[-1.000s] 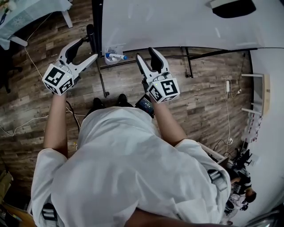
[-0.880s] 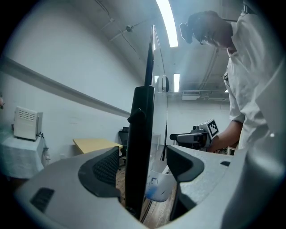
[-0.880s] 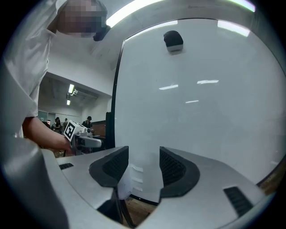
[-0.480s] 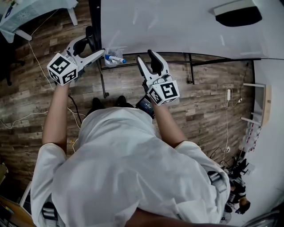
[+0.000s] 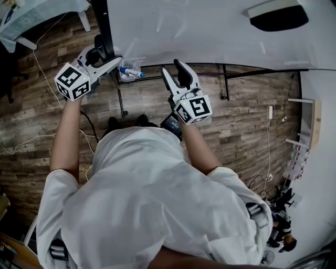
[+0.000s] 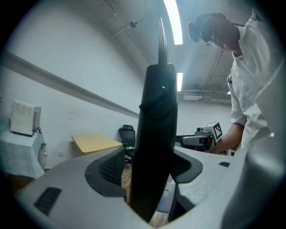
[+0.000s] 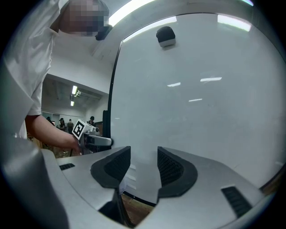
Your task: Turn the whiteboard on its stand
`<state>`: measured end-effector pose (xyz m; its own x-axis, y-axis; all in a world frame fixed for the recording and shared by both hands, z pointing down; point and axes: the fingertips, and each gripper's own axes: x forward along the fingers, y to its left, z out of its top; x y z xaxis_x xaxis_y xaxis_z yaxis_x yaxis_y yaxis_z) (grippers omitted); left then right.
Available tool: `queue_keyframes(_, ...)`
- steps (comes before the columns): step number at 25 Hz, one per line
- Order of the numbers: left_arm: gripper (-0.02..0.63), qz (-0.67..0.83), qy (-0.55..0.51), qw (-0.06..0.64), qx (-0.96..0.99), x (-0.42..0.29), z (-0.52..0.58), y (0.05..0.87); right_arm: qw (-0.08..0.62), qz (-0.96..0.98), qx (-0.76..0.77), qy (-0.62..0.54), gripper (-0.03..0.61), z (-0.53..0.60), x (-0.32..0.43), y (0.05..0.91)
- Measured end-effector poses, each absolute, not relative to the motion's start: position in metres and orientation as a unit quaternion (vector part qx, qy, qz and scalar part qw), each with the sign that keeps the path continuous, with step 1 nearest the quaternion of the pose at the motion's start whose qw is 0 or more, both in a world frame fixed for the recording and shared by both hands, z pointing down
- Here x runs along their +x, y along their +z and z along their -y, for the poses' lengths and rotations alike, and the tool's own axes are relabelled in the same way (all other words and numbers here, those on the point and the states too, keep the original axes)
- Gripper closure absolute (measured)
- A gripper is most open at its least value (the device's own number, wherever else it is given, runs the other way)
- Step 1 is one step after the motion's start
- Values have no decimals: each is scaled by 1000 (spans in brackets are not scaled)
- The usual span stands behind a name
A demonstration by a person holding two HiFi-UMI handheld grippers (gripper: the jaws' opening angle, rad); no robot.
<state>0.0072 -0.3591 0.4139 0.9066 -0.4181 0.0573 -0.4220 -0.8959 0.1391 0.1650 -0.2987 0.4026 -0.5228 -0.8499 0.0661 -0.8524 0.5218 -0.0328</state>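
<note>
Left tool (image 5: 108, 52), just closing, straddles whiteboard frame (image 6: 154, 134) beside marker tray (image 5: 127, 72).

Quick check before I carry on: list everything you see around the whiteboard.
whiteboard: one, white, straight ahead
stand: one, black, under the board
eraser: one, black, on the board's face
markers: number unclear, blue-capped, in holder at board's lower left
floor: one, brown wood, below
table: one, pale cloth, far left
left gripper: one, grey, jaws have just been closing, board's black edge between them untouched
right gripper: one, grey, jaws apart after narrowing slightly, nothing between
</note>
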Motion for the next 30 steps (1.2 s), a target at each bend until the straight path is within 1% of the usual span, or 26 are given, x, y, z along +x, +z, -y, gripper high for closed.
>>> queue_keyframes(4,385,208,9,71,976,10,358,412,20,872,488,30,396,301,168,401)
queue_keyframes(6,401,204,4,75,976,11,356,412,20,872,488,31,396,301,170,401)
queue_keyframes(17,413,227,-16,49,972,9,355,412,19,876,480,34,405,299,171,403)
queue_keyframes(30,422,220,-19,54,974,6,355,413,16,885,463,44,420,298,169,412)
